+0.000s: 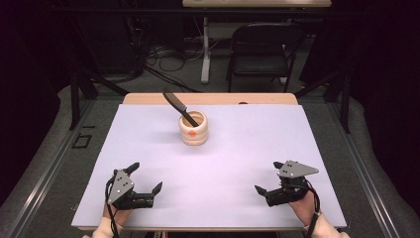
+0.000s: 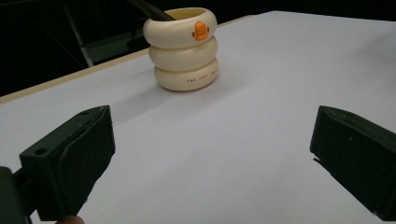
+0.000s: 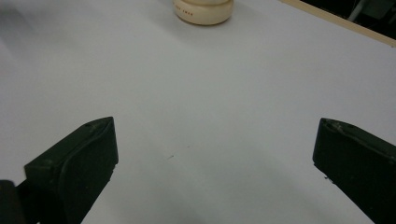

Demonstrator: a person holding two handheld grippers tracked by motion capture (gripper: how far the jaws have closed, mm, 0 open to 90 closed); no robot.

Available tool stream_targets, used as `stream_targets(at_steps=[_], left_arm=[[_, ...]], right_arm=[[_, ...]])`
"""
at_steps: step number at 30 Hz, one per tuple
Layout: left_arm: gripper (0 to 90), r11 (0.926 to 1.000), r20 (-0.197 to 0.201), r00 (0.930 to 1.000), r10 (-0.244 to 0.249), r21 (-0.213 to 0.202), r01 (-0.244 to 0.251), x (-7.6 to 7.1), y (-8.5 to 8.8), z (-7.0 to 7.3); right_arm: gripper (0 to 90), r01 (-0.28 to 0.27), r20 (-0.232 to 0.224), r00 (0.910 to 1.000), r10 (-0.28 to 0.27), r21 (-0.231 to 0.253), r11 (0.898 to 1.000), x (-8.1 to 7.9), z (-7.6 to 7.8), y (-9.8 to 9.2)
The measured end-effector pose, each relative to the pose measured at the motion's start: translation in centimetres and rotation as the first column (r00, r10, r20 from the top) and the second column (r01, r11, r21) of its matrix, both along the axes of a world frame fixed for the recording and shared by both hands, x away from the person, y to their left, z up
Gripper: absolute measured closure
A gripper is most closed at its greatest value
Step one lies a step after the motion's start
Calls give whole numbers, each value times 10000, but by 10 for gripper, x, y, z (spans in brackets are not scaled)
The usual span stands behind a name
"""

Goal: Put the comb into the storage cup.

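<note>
The knife (image 1: 177,106) is leaned in the cream holder (image 1: 193,128), blade tilted up-left, far ahead of both wide-open grippers; the left gripper (image 1: 147,177) seems slightly nearer than the right gripper (image 1: 268,178).

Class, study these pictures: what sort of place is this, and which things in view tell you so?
Probably a lab or recording workspace, not a home: a white-topped table ringed by dark curtains, loose cables on the floor behind it, and a folding chair by another desk.
</note>
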State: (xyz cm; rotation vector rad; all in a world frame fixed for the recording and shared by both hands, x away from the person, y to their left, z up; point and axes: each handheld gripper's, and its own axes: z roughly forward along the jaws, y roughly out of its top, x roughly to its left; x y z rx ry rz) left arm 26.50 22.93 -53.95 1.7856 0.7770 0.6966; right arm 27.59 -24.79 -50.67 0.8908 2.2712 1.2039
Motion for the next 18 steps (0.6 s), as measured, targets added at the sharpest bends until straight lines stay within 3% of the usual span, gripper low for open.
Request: stream_targets(at_steps=[18], left_arm=[[0, 10000, 21, 10000, 20, 13, -20, 0, 1, 0]], right_arm=[[0, 80, 469, 9989, -82, 34, 10000, -10, 1, -4]])
